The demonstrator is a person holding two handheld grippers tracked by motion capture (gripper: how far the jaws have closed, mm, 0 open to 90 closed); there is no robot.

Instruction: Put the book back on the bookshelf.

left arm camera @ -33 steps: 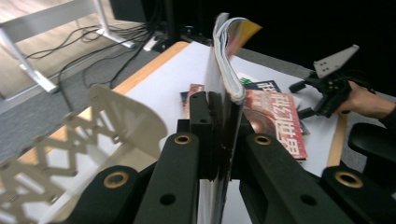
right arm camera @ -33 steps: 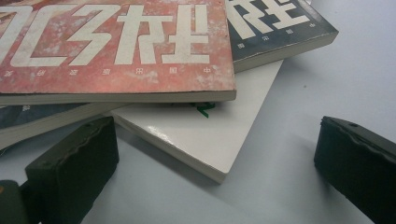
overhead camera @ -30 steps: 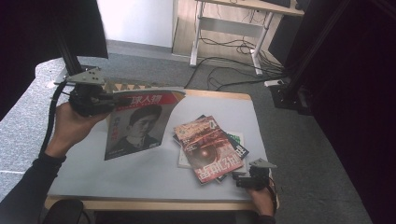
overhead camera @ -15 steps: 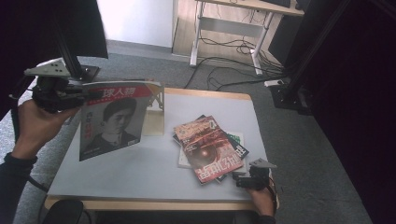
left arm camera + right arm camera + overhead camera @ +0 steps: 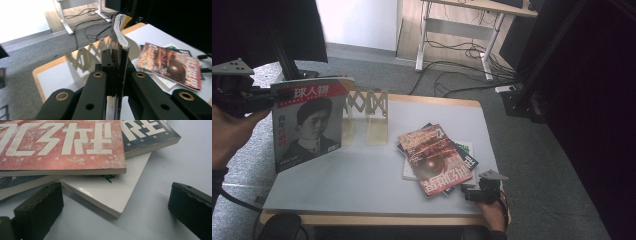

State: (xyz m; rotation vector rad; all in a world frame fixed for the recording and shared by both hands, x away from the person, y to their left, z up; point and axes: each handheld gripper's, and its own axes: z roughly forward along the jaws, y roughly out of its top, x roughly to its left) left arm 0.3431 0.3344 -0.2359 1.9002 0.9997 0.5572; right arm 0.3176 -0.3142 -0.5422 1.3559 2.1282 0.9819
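1. Portrait magazine [image 5: 309, 125] with red masthead, clamped at its spine edge between the left gripper [image 5: 249, 97] pads; held upright, lifted off the table, over the table's left edge.
2. In the left gripper view the magazine [image 5: 119, 50] stands edge-on between the two black jaws, pages fanning slightly at the top past the fingertips; the jaws are pinched narrow on it.
3. Left hand [image 5: 229, 132] wraps the gripper body, out to the left of the table [image 5: 362, 175].
4. Just beyond the held magazine, on its right side, a pale accordion-style book rack [image 5: 366, 117] stands on the table's far part; the magazine's right edge overlaps it in the high view, contact can't be told.
5. Right gripper [image 5: 472, 192] low at the table's near right edge, jaws wide apart, nothing between the pads.
6. Right gripper fingers [image 5: 40, 210] sit on or just above the tabletop, pointing at a stack of books; corner of a white book [image 5: 110, 195] lies between the fingers, just ahead, not touched.
7. Red magazine [image 5: 434, 160] tops that stack, a dark book [image 5: 150, 135] under it, the white one lowest.
8. Right hand [image 5: 492, 217] is at the table's front rim.
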